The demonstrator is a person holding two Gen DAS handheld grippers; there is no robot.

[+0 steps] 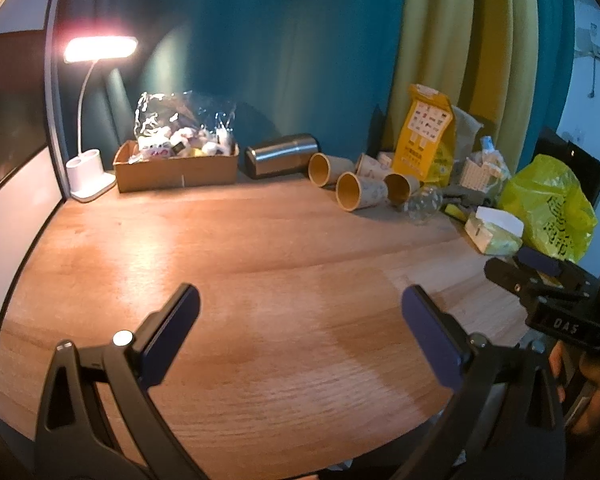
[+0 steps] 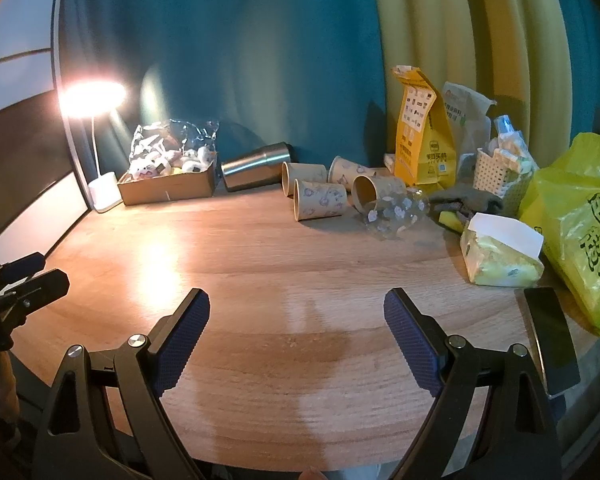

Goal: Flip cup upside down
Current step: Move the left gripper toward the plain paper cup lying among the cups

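Several paper cups lie on their sides at the back of the wooden table (image 1: pixel 260 248), mouths toward me: one in front (image 1: pixel 360 191) (image 2: pixel 320 200), one behind it (image 1: pixel 328 169) (image 2: pixel 302 176), one to the right (image 1: pixel 400 187) (image 2: pixel 376 192). A steel tumbler (image 1: pixel 282 155) (image 2: pixel 256 166) lies on its side left of them. A clear plastic cup (image 2: pixel 396 212) lies by the right cup. My left gripper (image 1: pixel 300 320) is open and empty over the near table. My right gripper (image 2: pixel 296 324) is open and empty, far from the cups.
A cardboard box (image 1: pixel 176 168) of wrapped items and a lit desk lamp (image 1: pixel 100 50) stand back left. A yellow paper bag (image 1: pixel 426 132), a basket (image 2: pixel 496 178), a tissue pack (image 2: pixel 500 256), a green plastic bag (image 2: pixel 580 232) and a dark phone (image 2: pixel 552 344) crowd the right side.
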